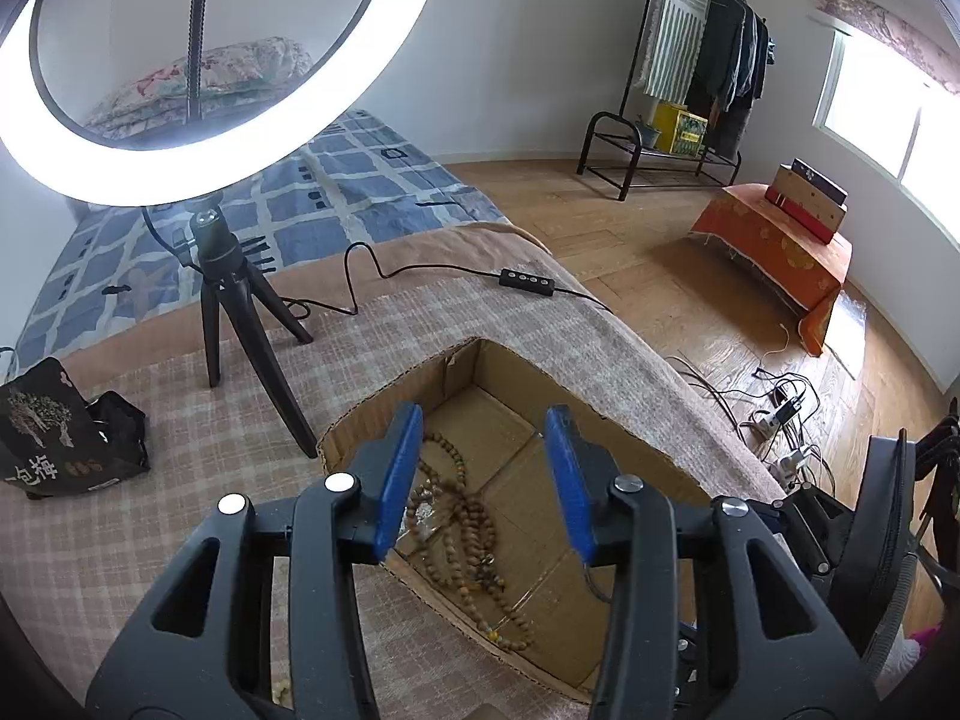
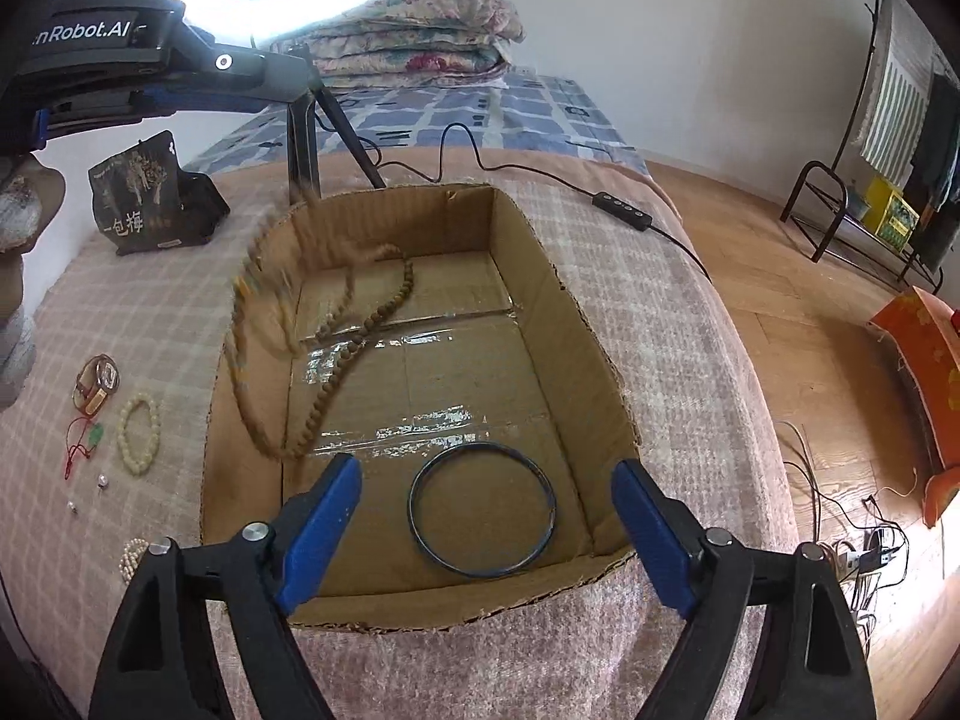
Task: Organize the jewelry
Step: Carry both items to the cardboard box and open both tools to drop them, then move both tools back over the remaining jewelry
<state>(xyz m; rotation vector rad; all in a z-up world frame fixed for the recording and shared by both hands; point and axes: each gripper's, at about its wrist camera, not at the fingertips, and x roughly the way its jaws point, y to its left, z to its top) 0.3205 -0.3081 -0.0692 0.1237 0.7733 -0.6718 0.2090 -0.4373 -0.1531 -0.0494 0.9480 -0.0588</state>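
Several bracelets [image 2: 139, 433] left of box [image 2: 558, 276]; tripod [image 2: 303, 144] behind.

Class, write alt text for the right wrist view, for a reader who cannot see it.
An open claw hangs over a cardboard box on a bed; a dark bangle lies flat on the box floor between its blue fingers. A brown bead necklace trails across the box's left side, partly blurred. More jewelry, including a cream bracelet, lies on the blanket to the left.

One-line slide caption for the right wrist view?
Open right hand-held gripper above cardboard box holding a dark bangle and wooden bead necklace.
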